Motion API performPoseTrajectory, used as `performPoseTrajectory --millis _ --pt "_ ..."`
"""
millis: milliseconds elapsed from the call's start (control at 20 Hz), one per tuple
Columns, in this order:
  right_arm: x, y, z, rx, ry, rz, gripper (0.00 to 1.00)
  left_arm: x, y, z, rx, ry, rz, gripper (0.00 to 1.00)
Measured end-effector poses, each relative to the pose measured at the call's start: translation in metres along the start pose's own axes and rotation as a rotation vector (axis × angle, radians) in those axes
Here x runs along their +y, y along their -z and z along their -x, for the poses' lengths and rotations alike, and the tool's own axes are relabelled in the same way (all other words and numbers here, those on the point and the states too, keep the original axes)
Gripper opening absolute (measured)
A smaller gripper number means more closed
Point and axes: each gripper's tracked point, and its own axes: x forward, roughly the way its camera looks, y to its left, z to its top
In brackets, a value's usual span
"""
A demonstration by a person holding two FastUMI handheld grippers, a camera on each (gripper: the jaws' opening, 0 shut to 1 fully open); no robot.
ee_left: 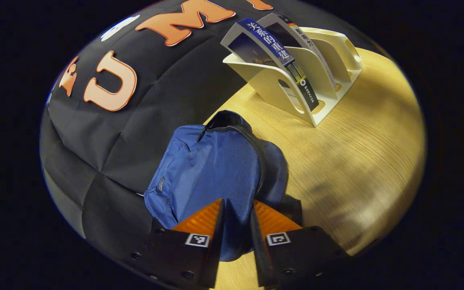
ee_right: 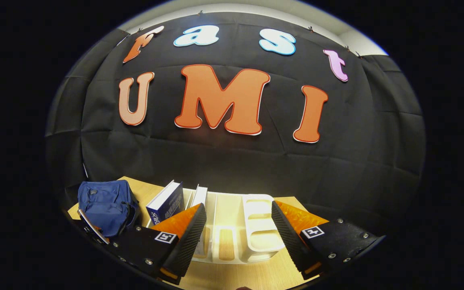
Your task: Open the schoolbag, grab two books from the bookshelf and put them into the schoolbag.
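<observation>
In the left gripper view, the left gripper (ee_left: 237, 219) hovers narrowly open, empty, over the blue schoolbag (ee_left: 216, 169) on the tabletop (ee_left: 361, 161); two books (ee_left: 272, 52) lean in the white bookshelf (ee_left: 316, 80). In the right gripper view, the right gripper (ee_right: 238, 225) gapes wide, empty, before the bookshelf.

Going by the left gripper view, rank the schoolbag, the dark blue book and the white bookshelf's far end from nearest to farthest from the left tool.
1. Schoolbag: right ahead of the left tool, its lower end between the fingers.
2. Dark blue book: farther back, upper right, leaning in the front slot.
3. Bookshelf's far end: farthest, behind the books.
</observation>
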Motion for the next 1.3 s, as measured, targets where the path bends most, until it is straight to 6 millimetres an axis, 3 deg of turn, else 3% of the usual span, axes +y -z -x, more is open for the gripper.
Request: performPoseTrajectory --millis 50,200,600,900,1100,1300 --pt "0.003 -0.001 -0.001 0.0 -0.008 0.0 0.97 0.005 -0.003 0.002 0.002 -0.004 0.004 0.26" --pt "0.019 -0.008 -0.005 -0.002 -0.046 -0.009 0.97 0.022 -0.011 0.007 -0.004 -0.007 0.017 0.13" --pt "0.096 -0.03 -0.039 0.072 -0.193 0.009 0.97 0.07 -0.036 0.019 -0.006 0.09 0.092 0.08" --pt "0.141 -0.005 -0.084 0.277 -0.255 0.052 0.97 0.127 -0.06 0.025 -0.03 0.166 0.129 0.06" --pt "0.151 0.013 -0.108 0.421 -0.245 0.094 0.97 0.174 -0.081 0.027 -0.056 0.201 0.154 0.06" --pt "0.158 0.035 -0.12 0.596 -0.235 0.121 0.97 0.198 -0.098 0.023 -0.073 0.236 0.105 0.06"
